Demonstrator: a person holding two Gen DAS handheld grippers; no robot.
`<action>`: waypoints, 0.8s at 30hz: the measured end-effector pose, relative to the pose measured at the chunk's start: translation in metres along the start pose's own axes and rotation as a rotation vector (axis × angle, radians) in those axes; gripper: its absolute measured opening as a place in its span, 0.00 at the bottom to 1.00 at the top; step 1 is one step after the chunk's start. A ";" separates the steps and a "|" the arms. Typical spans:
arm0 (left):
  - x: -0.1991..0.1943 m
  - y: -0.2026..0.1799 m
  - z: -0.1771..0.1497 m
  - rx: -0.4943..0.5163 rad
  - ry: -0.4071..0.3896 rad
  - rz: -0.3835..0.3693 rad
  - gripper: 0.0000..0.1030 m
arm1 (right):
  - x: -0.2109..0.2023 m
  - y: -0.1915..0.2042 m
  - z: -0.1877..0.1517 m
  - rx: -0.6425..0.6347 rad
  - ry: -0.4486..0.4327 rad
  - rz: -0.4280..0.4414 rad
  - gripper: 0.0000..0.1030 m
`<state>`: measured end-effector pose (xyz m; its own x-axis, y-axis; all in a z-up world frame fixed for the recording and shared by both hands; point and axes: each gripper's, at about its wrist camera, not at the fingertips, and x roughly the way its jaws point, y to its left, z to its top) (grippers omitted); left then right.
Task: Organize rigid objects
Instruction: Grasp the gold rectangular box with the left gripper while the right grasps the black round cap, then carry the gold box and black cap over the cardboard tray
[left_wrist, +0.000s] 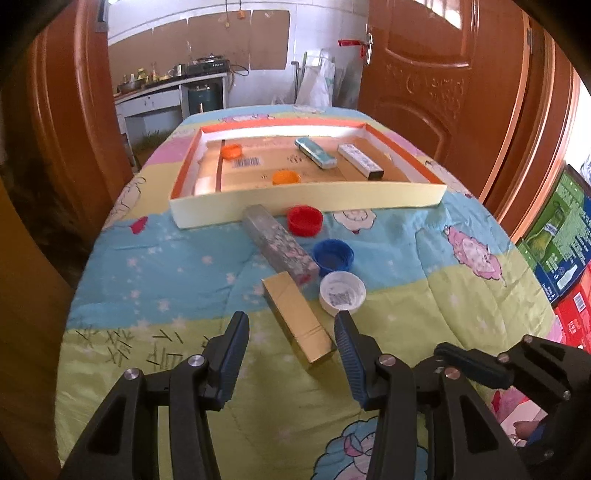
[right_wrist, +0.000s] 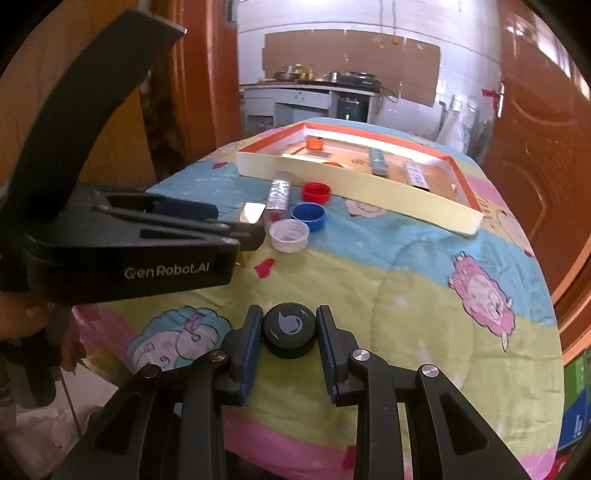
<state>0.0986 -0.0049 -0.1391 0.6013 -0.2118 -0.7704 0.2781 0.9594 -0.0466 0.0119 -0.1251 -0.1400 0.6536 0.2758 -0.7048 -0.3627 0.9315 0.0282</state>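
Note:
My left gripper (left_wrist: 291, 318) is open and straddles the near half of a gold box (left_wrist: 299, 306) lying on the quilt, with its pads apart from the box sides. Beyond the gold box lie a silver patterned box (left_wrist: 279, 245), a red cap (left_wrist: 304, 220), a blue cap (left_wrist: 333, 256) and a white cap (left_wrist: 342, 291). The shallow tray (left_wrist: 306, 201) behind them holds two orange caps (left_wrist: 231, 150), a teal box (left_wrist: 316, 153) and a white box (left_wrist: 360, 161). My right gripper (right_wrist: 290, 311) is shut on a black cap (right_wrist: 289, 332), low over the quilt's near part.
A cartoon quilt (right_wrist: 388, 280) covers the table, which drops off at the left and near edges. Brown doors (left_wrist: 424, 66) stand on both sides. Green and red cartons (left_wrist: 561, 236) are stacked to the right. A kitchen counter (left_wrist: 166, 88) lies far behind.

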 end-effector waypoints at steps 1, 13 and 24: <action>0.002 -0.001 0.000 0.001 0.008 0.012 0.47 | -0.001 -0.002 -0.001 0.007 0.000 0.002 0.29; 0.012 0.025 0.004 -0.092 0.013 -0.005 0.18 | -0.004 -0.010 -0.007 0.049 -0.008 0.018 0.29; -0.009 0.017 0.002 -0.064 -0.051 -0.005 0.18 | -0.010 -0.019 0.002 0.080 -0.032 0.016 0.29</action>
<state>0.0995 0.0127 -0.1320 0.6374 -0.2244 -0.7371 0.2337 0.9679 -0.0925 0.0135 -0.1453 -0.1317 0.6698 0.2966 -0.6807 -0.3194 0.9427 0.0965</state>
